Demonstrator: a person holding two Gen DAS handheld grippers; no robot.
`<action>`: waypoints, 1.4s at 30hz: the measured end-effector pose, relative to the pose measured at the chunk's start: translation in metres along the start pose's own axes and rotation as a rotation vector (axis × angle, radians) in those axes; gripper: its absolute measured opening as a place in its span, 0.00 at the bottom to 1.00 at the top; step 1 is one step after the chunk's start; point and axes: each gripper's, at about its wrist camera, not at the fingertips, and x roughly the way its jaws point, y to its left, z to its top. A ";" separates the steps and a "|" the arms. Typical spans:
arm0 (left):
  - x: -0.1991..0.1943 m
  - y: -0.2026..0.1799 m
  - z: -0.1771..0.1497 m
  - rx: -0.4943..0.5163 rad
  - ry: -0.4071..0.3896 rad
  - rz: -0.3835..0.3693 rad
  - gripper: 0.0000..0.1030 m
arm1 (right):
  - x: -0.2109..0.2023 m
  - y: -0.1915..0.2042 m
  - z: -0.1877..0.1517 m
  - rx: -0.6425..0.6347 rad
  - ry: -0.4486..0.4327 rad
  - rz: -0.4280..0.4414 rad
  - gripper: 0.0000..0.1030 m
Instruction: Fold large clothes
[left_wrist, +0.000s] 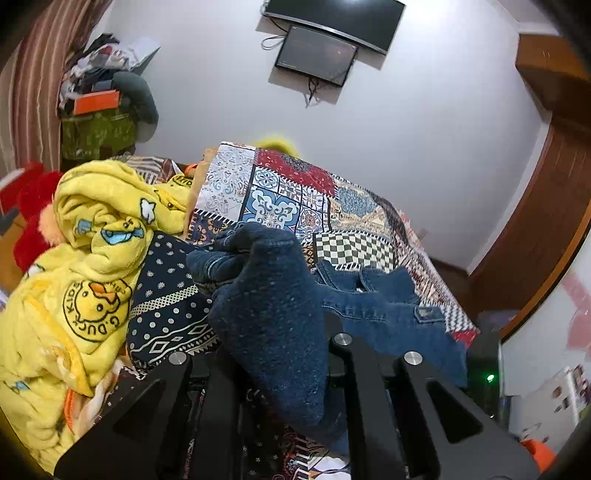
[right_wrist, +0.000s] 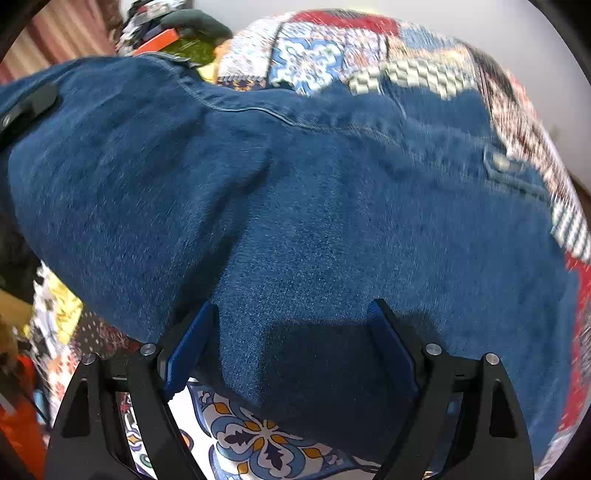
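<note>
A large blue denim garment (right_wrist: 295, 192) lies spread on the patchwork bedspread (right_wrist: 266, 443). In the left wrist view a bunched part of the denim garment (left_wrist: 273, 306) is raised off the bed, and my left gripper (left_wrist: 280, 354) is shut on it; the cloth hides the fingertips. The rest of the garment trails to the right across the bedspread (left_wrist: 280, 192). My right gripper (right_wrist: 291, 343) hovers low over the near hem, open wide, with its blue pads (right_wrist: 188, 350) on either side of the cloth and not pressing it. This view is blurred by motion.
A yellow duck-print blanket (left_wrist: 74, 280) is heaped at the left, beside a navy patterned cloth (left_wrist: 166, 299). Behind it are a red plush (left_wrist: 29, 206) and a cluttered shelf (left_wrist: 99, 99). A monitor (left_wrist: 317, 55) hangs on the white wall; wooden furniture (left_wrist: 539, 221) stands at the right.
</note>
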 end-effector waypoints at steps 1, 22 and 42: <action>-0.001 -0.005 0.000 0.013 -0.002 -0.006 0.09 | -0.004 -0.003 -0.003 0.010 -0.004 0.015 0.81; 0.077 -0.249 -0.070 0.273 0.247 -0.415 0.09 | -0.161 -0.159 -0.100 0.312 -0.200 -0.274 0.81; 0.050 -0.273 -0.142 0.548 0.492 -0.453 0.66 | -0.208 -0.162 -0.115 0.327 -0.295 -0.306 0.81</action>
